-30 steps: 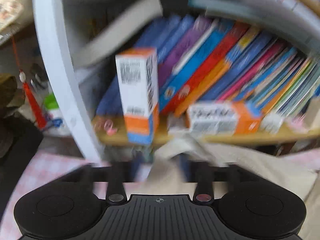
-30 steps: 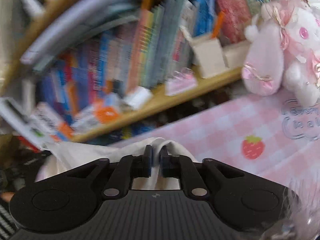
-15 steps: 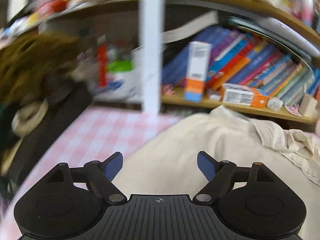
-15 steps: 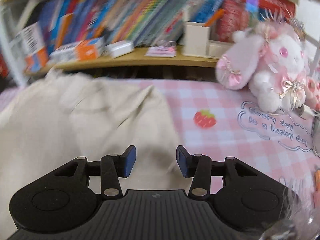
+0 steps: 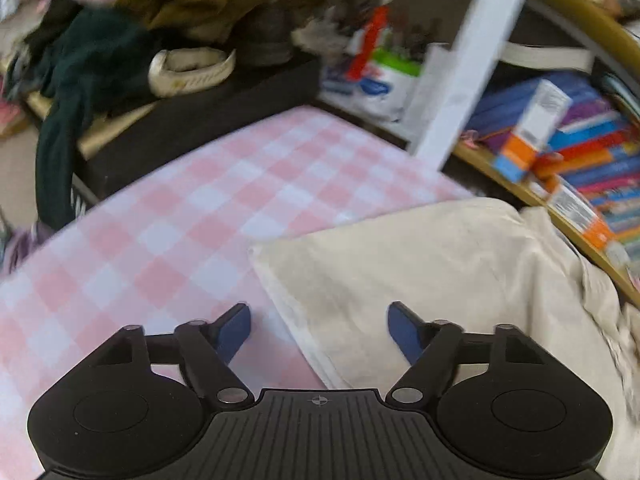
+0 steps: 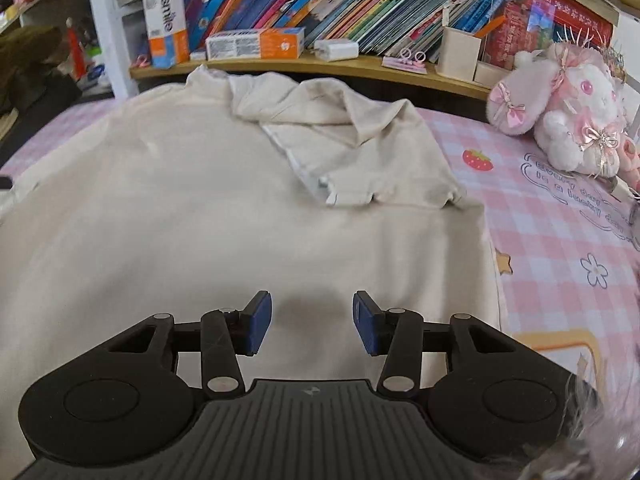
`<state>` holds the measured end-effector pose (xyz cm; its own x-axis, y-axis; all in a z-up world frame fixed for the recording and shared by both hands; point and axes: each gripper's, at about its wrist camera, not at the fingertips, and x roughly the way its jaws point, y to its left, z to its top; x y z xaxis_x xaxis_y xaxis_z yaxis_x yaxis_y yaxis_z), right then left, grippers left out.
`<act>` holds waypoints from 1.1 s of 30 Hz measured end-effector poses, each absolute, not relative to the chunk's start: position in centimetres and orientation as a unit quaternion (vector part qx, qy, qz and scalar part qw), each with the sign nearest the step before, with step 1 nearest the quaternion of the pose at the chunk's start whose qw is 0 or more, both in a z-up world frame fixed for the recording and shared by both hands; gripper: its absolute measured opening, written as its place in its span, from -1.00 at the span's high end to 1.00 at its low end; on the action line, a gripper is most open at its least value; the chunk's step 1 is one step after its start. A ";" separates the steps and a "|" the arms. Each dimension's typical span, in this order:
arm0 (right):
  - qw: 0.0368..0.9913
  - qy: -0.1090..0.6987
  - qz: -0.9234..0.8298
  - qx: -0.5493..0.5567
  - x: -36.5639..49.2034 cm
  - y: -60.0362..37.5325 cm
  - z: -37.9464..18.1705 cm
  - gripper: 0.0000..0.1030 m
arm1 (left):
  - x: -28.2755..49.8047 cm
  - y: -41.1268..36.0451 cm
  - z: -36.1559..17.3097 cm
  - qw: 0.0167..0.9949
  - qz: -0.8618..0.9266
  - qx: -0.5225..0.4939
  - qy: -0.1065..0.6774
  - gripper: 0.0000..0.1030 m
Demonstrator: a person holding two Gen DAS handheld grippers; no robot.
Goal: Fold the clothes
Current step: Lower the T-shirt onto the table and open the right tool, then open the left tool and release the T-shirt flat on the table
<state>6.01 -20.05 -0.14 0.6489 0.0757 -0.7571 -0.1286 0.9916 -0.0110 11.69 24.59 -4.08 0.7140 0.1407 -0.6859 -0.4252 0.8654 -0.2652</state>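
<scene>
Left gripper (image 5: pixel 319 330), jaws closing and empty, straddled what looked like the cream garment's (image 6: pixel 192 216) hem; right gripper (image 6: pixel 312 322) hovered open above it.

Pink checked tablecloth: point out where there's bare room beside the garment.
Bare checked tablecloth lies left of the cream garment, bordered by the dark box. A narrower strip runs right of it, toward the plush rabbit. The bookshelf ledge behind is crowded.

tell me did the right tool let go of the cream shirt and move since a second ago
Yes. The right tool, open and empty, has pulled back from the bookshelf; the cream shirt lies flat ahead of it.
</scene>
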 end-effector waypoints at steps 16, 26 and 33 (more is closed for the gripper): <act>0.902 0.426 0.044 -0.055 3.2 -18.7 -0.4 0.17 | 20.3 30.9 -2.5 0.915 0.175 -0.021 0.362 0.92; 0.896 0.424 0.071 -0.113 3.6 -17.7 0.4 0.05 | 23.8 31.3 -2.1 0.906 0.219 -0.001 0.361 0.75; 0.901 0.379 0.111 -0.179 7.9 -18.4 1.9 0.14 | 17.3 27.6 -1.0 0.913 0.128 -0.068 0.382 0.55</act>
